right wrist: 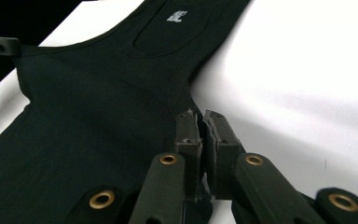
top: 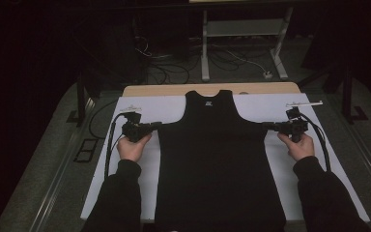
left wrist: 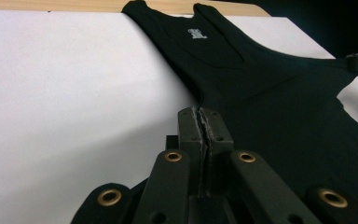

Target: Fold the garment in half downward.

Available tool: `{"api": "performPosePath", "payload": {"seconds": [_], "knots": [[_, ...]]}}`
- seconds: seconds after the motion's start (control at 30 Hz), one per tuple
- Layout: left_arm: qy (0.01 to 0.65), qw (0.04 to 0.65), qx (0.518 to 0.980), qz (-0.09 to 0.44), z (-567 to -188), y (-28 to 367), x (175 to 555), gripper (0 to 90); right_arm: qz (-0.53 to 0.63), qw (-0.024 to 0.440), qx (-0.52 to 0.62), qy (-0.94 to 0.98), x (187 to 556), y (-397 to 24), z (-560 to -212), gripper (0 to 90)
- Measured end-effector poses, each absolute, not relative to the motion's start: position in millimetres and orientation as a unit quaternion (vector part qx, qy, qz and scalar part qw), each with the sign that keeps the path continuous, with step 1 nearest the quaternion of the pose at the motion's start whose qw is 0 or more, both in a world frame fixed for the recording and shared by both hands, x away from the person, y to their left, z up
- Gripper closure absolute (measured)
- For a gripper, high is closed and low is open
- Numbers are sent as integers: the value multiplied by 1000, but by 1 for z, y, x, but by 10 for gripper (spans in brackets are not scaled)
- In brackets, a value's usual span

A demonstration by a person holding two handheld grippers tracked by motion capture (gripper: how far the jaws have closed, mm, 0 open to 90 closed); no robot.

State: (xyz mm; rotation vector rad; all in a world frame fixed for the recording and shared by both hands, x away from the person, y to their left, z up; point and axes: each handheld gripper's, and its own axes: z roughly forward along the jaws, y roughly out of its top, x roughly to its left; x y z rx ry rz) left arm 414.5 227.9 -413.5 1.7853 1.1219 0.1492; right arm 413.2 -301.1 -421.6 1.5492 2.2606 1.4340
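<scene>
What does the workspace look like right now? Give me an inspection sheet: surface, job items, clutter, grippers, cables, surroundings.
Surface: white sheet over a wooden table.
Job's things: black tank top lying flat, neck away from the person, small white label at the neck.
Clutter: nothing seen.
Grippers: left gripper shut on the tank top's side edge under the armhole; right gripper shut on the opposite edge.
Cables: one trails from each gripper; loose cables on the floor beyond the table.
Surroundings: dark room, white frame legs behind.
</scene>
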Motion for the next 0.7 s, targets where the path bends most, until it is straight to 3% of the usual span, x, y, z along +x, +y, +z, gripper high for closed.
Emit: {"api": "performPosePath", "payload": {"seconds": [0.7], "knots": [[473,506,721,28,-415,234,380,872,482,13,498,721,381,-305,-411,835]]}}
